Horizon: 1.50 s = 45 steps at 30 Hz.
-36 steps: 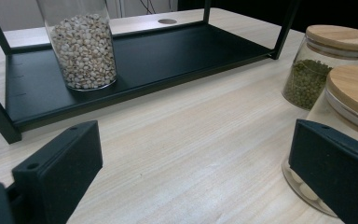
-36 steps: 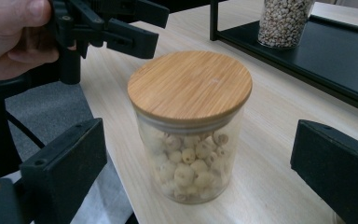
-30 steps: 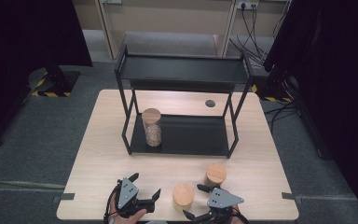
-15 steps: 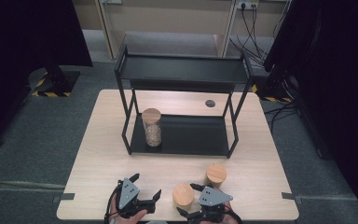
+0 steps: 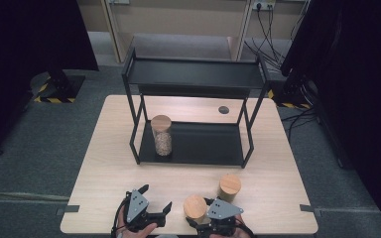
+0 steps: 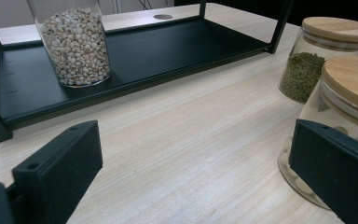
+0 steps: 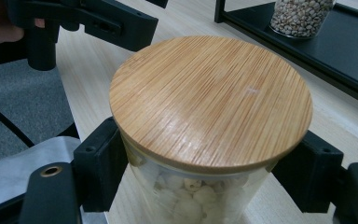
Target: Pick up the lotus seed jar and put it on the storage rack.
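Note:
A glass jar of pale beans with a bamboo lid point(image 5: 195, 207) point(image 7: 209, 98) stands near the table's front edge. My right gripper point(image 5: 197, 219) point(image 7: 209, 175) has just been closing, and its jaws now press on both sides of the jar under the lid. To its left my left gripper point(image 5: 156, 197) point(image 6: 198, 172) stands open on the table with nothing between its jaws, and the same jar point(image 6: 349, 102) sits just beyond its right jaw. A second jar, holding green beans point(image 5: 229, 187) point(image 6: 321, 56), stands close behind to the right.
A black two-tier metal rack point(image 5: 193, 144) point(image 6: 144, 51) stands at mid-table. A taller jar of light grains point(image 5: 161, 135) point(image 6: 74, 42) point(image 7: 300, 16) rests on the left of its lower shelf. A round cable hole point(image 5: 223, 109) lies behind. Dark curtains flank the table.
My right gripper slid left to the front jar and its jaws closed around it. The left gripper and the other jars stayed where they were.

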Tool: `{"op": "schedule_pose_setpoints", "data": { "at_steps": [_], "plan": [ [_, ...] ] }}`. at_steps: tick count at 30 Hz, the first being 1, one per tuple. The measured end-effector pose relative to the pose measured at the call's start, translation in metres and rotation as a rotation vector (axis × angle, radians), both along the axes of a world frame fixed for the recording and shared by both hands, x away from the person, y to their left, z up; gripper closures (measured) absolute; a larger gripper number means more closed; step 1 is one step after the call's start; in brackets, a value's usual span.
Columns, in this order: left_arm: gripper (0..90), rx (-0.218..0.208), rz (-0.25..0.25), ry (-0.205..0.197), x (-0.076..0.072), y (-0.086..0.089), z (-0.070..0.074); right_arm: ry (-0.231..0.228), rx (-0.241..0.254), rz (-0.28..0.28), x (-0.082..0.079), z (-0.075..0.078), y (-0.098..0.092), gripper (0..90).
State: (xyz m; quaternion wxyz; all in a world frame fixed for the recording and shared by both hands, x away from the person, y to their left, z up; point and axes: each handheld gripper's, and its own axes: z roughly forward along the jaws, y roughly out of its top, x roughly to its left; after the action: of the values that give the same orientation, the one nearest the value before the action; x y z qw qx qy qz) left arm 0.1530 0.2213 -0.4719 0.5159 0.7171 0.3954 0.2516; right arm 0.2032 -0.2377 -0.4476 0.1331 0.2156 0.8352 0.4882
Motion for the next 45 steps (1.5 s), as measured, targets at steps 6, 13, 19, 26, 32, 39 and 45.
{"op": "schedule_pose_setpoints", "data": {
  "at_steps": [6,13,19,26,32,39,45],
  "plan": [
    [2.2,0.001,-0.004,0.005,0.001,0.0,0.0,-0.009,0.026,-0.006,-0.003,0.006,-0.006,25.3],
    [2.2,0.001,0.001,0.002,0.0,0.0,0.0,-0.02,0.024,0.008,-0.005,0.019,-0.007,25.4],
    [2.2,-0.001,0.003,0.003,0.0,0.0,0.0,-0.035,0.019,0.02,-0.002,0.037,-0.007,25.3],
    [2.2,-0.001,0.005,0.002,0.0,0.001,0.0,-0.039,0.019,0.028,0.007,0.059,-0.011,25.4],
    [2.2,0.0,0.008,0.003,0.001,0.001,0.0,-0.031,0.021,0.03,0.017,0.077,-0.012,25.4],
    [2.2,0.001,0.007,0.005,0.001,0.001,0.0,-0.045,0.014,0.023,0.027,0.093,-0.011,25.4],
    [2.2,0.0,0.007,0.007,0.001,0.001,-0.001,-0.027,0.017,0.021,0.044,0.103,-0.01,25.3]
  ]
}}
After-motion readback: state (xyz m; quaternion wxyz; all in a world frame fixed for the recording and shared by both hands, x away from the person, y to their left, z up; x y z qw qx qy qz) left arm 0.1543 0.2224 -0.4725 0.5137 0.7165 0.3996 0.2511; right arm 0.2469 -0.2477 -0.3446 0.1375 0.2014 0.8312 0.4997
